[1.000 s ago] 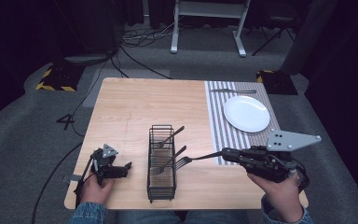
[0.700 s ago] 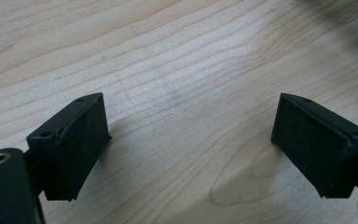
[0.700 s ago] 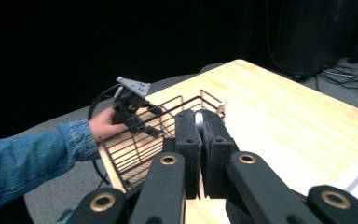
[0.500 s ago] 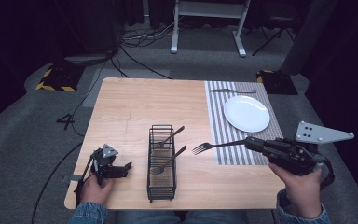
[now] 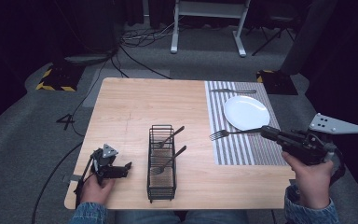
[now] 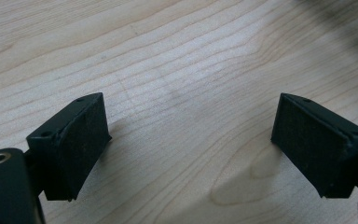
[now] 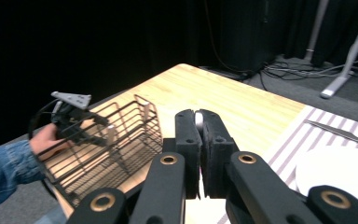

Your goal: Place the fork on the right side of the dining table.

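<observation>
Right gripper [image 5: 266, 132]: held off the right edge of the light wooden table [image 5: 135, 107], jaws clamped together on the handle of a silver metal fork [image 5: 233, 133]. The fork extends leftward, horizontal, its tines above the grey-and-white striped placemat [image 5: 216, 109], just in front of the round white plate [image 5: 245, 112]. In the right gripper view the jaws are pressed on a thin sliver of metal.

Left gripper [image 5: 121, 169]: resting at the front left of the table, jaws wide apart, holding nothing; bare wood lies between the pads [image 6: 77, 140].

Black wire cutlery basket [image 5: 161, 161]: standing front centre, containing two utensils [image 5: 170, 148] leaning rightward.

A silver table knife [image 5: 233, 91] lies at the placemat's far end
</observation>
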